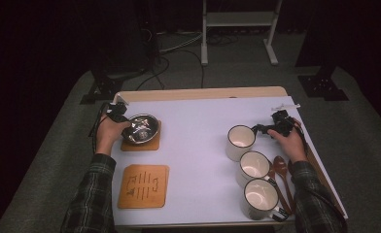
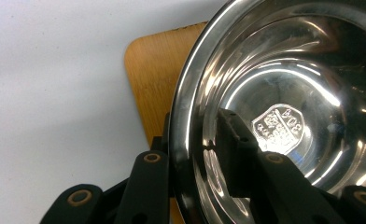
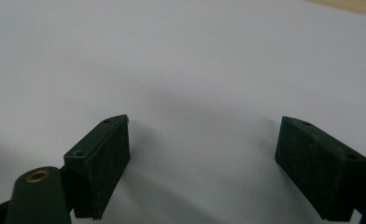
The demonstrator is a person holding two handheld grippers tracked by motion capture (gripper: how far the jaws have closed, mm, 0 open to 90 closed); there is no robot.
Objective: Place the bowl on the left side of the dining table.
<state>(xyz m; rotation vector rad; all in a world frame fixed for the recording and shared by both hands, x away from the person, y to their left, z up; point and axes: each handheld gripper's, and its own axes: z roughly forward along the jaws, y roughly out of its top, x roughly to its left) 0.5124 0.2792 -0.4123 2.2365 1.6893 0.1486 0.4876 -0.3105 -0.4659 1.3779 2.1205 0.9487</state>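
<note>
The left claw (image 2: 204, 154) straddles the near rim of the steel bowl (image 2: 284, 93), one jaw inside and one outside, the jaws apparently slack rather than pinching. The bowl sits on a wooden coaster (image 2: 158, 70) at the desk's (image 1: 203, 126) left. It looks light, rigid and slippery; the thin rim is the place to pinch. The right claw (image 3: 202, 154) gapes wide over bare desk.
</note>
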